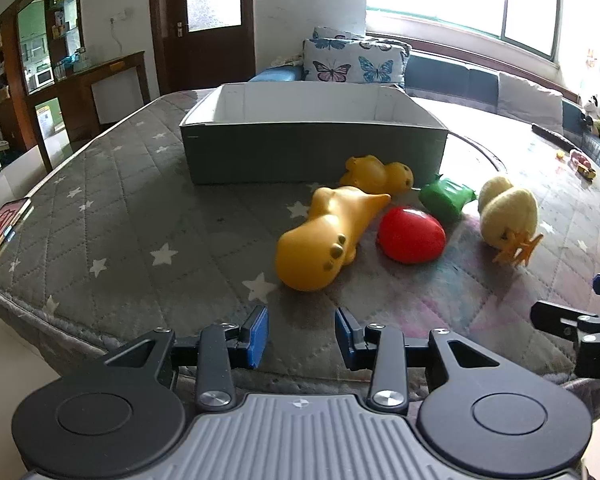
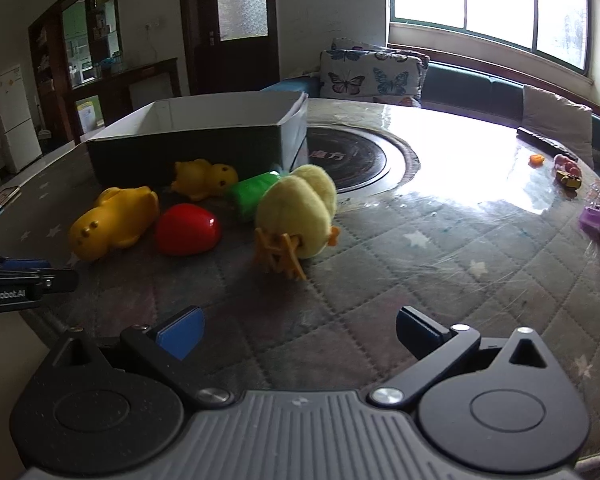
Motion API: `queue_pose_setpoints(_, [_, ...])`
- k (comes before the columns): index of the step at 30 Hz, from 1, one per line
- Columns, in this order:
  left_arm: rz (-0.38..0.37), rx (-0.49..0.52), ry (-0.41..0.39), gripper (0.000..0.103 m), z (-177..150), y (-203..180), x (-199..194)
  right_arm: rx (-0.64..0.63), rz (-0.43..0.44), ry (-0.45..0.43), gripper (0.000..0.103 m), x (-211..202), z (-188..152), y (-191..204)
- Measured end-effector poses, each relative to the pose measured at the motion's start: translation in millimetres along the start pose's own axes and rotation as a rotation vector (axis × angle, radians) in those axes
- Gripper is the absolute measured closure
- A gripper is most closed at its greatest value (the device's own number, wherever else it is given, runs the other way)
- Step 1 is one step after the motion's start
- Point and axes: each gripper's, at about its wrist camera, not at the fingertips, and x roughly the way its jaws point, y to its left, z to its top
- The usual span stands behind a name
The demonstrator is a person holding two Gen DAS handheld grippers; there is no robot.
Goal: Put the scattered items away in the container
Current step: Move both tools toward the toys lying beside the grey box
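In the left wrist view, five toys are seen lying on the bench [image 1: 140, 208] just before the grey box [image 1: 312, 152], the large yellow toy [image 1: 328, 236] nearest the left tongs [image 1: 302, 334], which are held apart and empty. In the right wrist view, the right tongs [image 2: 300, 334] are spread wide, nothing gripped, with the plush chick [image 2: 296, 212] closest; a pickup seems in hand, calling for tongs lowered around one toy.

In front of you the table cover [image 1: 120, 208] is grey, quilted in diamonds, with white stars. The box [image 1: 312, 152] is dark grey-green outside and white inside. You see two yellow rubber toys: the large one [image 1: 328, 236] has darker spots at its feet, and the small one [image 1: 380, 174] is the same yellow. The round toy [image 1: 411, 234] is bright red, the crumpled toy [image 1: 446, 196] is green. The plush chick [image 2: 296, 212] is pale yellow with orange feet. Your gripper pads [image 2: 180, 336] are blue on black arms. The cushion [image 1: 352, 62] is white with blue and pink butterflies.
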Motion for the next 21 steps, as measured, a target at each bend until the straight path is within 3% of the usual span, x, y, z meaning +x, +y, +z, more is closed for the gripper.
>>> queue_pose_setpoints(12, [-0.006,0.049,0.022,0.063,-1,-16,1,0.016,-0.012,0.023,0.000,1,-12,32])
queue_pose_setpoints(21, [-0.003,0.071,0.025,0.063,0,-23,1,0.029,-0.034,0.041,0.000,-5,-35,78])
